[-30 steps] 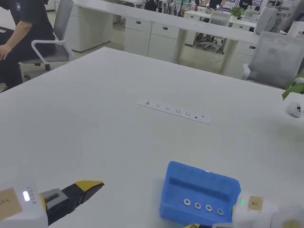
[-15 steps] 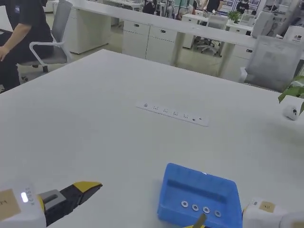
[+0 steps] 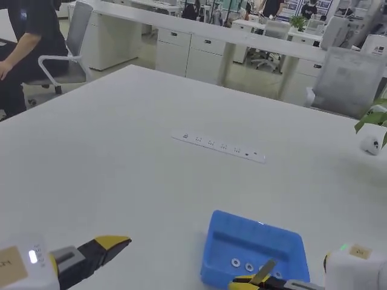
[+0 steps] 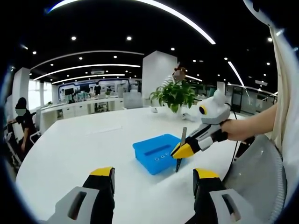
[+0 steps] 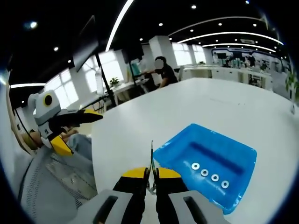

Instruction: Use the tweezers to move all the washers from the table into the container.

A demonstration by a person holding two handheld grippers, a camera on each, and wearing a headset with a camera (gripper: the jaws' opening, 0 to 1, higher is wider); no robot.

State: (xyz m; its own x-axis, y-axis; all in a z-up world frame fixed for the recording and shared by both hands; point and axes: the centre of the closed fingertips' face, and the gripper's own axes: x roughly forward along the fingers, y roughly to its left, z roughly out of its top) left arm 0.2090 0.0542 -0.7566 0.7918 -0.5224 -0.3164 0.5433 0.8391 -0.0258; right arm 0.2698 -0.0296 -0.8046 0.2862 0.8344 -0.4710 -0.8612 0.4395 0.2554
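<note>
A blue container (image 3: pixel 254 244) stands on the white table near its front edge, with several washers (image 3: pixel 242 264) lying in a row inside. My right gripper (image 3: pixel 242 281) is shut on thin metal tweezers (image 3: pixel 264 272), whose tips rise over the container's near edge. In the right gripper view the tweezers (image 5: pixel 151 156) stick up between the right gripper's (image 5: pixel 150 173) closed jaws, just left of the container (image 5: pixel 219 154) and its washers (image 5: pixel 210 174). My left gripper (image 3: pixel 115 243) is open over bare table, left of the container (image 4: pixel 154 150), holding nothing.
A flush power strip (image 3: pixel 219 147) lies across the table's middle. A small white device (image 3: pixel 370 144) and a plant (image 3: pixel 375 118) sit at the far right edge. A seated person (image 3: pixel 27 36) and office chairs are beyond the far left edge.
My right gripper has drawn back to the right, and the tweezers it holds now show over the container's near edge. The left gripper has barely moved. The head camera shifted slightly.
</note>
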